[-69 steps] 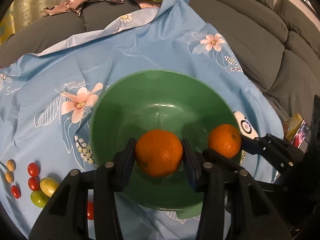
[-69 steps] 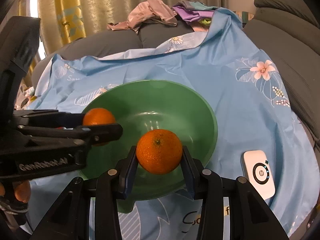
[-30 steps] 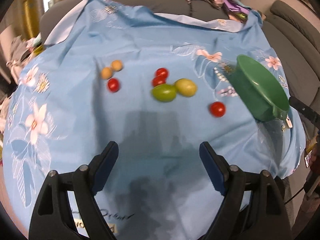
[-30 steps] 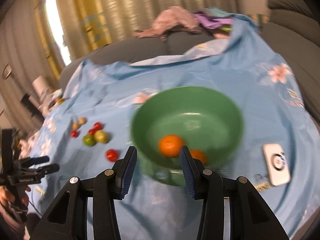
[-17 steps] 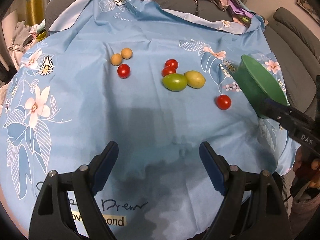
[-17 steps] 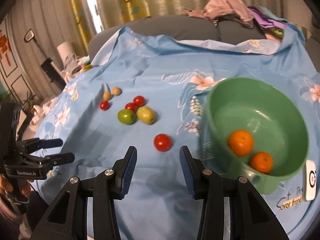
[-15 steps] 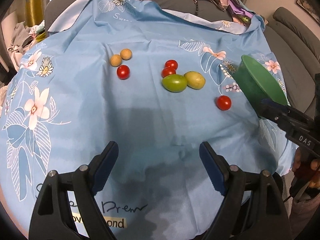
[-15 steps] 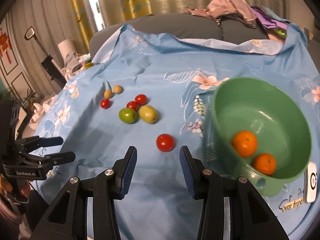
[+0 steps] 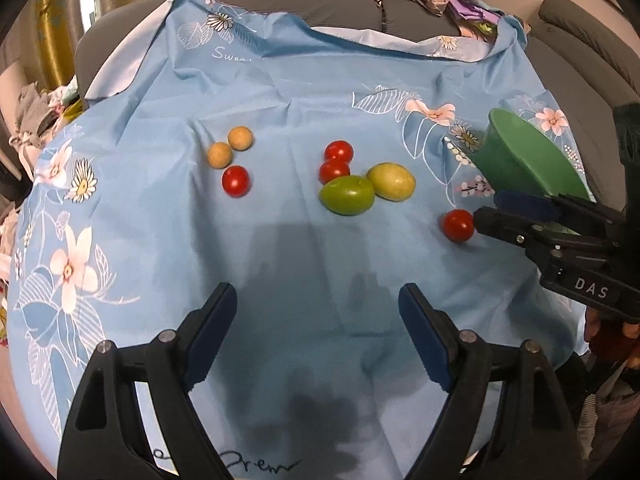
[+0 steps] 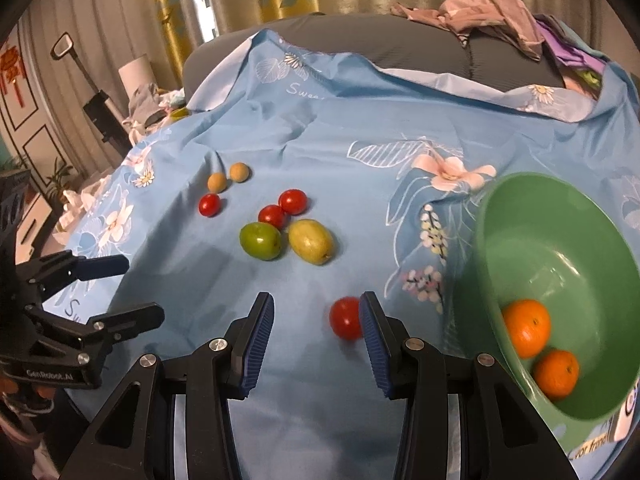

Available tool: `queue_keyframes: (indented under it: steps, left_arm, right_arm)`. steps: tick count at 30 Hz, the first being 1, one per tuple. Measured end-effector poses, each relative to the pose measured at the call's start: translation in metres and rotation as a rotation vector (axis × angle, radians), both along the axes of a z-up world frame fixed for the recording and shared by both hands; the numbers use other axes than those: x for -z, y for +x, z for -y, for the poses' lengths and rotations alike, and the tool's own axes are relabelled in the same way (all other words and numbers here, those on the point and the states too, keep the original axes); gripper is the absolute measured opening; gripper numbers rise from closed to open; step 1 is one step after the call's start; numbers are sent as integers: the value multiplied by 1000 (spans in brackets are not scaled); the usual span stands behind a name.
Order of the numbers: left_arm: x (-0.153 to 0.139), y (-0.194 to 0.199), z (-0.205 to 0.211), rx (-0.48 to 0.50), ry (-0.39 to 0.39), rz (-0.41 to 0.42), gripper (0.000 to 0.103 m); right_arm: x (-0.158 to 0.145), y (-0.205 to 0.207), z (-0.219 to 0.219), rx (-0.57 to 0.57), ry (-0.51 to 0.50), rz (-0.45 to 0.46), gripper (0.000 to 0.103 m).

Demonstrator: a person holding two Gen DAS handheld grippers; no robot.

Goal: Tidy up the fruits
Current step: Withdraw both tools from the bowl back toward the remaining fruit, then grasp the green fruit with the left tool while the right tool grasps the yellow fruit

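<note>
A green bowl [image 10: 568, 256] at the right holds two oranges [image 10: 526, 328]; it also shows in the left wrist view [image 9: 520, 160]. A lone red tomato [image 10: 346, 322] lies just ahead of my open right gripper [image 10: 316, 316], close to its right finger; it also shows in the left wrist view [image 9: 458, 225]. Further off lie a green fruit [image 10: 260, 240], a yellow-green fruit [image 10: 311, 241], several red tomatoes [image 10: 293, 201] and two small tan fruits [image 10: 239, 171]. My left gripper [image 9: 318, 328] is open and empty over bare cloth, nearer than the fruits [image 9: 347, 194].
A blue flowered cloth [image 9: 160, 240] covers the surface. Grey sofa cushions [image 10: 360, 36] with a heap of clothes [image 10: 492, 16] lie behind. A white device [image 10: 626, 404] peeks from behind the bowl's right rim. Curtains and room clutter stand at the far left.
Both grippers let their oranges go into the bowl and drew back. Over the last half second the right gripper has moved closer to the lone red tomato; the left has barely shifted.
</note>
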State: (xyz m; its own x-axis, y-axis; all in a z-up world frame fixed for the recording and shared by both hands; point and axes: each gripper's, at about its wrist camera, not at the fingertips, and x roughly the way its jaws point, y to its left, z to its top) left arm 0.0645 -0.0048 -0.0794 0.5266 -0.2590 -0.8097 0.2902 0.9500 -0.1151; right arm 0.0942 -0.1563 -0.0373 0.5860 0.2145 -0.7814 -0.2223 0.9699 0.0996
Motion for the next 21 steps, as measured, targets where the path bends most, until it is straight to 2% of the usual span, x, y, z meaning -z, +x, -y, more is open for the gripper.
queue_keyframes:
  steps: [8,21]
  left_arm:
    - [3,12,7,20,12,1,83]
    - [13,43,8,-3,-50,-41,83]
  right_arm:
    - [4,18,-6,-11,-7,-8,45]
    - [23,57,-15,-37,-6,-74,45]
